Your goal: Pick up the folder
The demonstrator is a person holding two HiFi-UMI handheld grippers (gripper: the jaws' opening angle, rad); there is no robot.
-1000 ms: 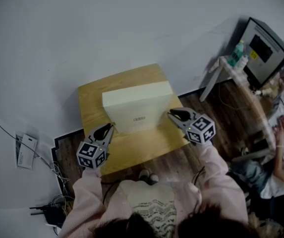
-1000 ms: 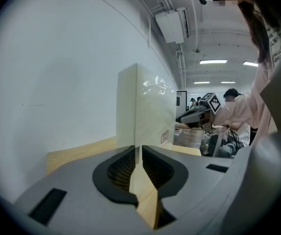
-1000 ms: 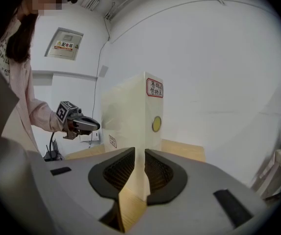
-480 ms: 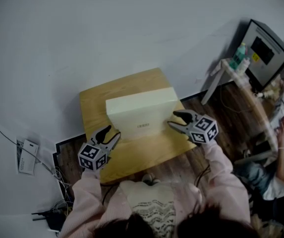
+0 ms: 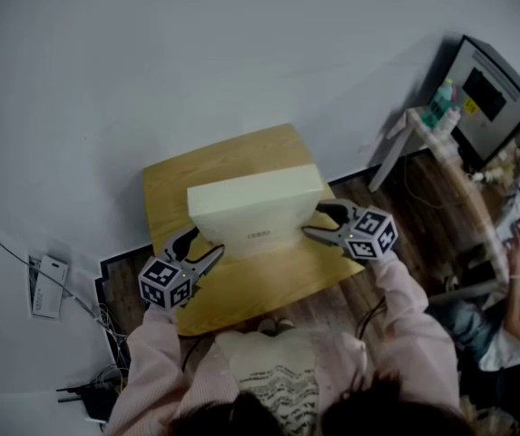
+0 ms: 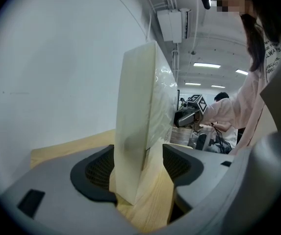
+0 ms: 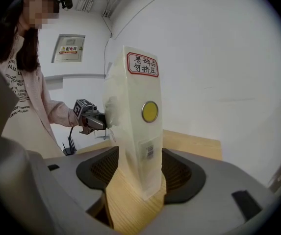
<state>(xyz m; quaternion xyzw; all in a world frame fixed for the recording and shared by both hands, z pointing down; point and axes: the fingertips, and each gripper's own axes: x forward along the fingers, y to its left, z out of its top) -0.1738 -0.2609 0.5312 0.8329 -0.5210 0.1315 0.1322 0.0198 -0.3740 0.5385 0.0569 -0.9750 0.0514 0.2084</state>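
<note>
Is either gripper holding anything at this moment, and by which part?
Nothing is held yet. The left gripper and right gripper have just been opening their jaws, which stand apart around the two ends of the upright folder, unclamped.

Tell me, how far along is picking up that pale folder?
Done: the left gripper and right gripper each straddle an end of the folder. In hand: their jaws have just been opening, not gripping. Left: close and lift it off the table.
</note>
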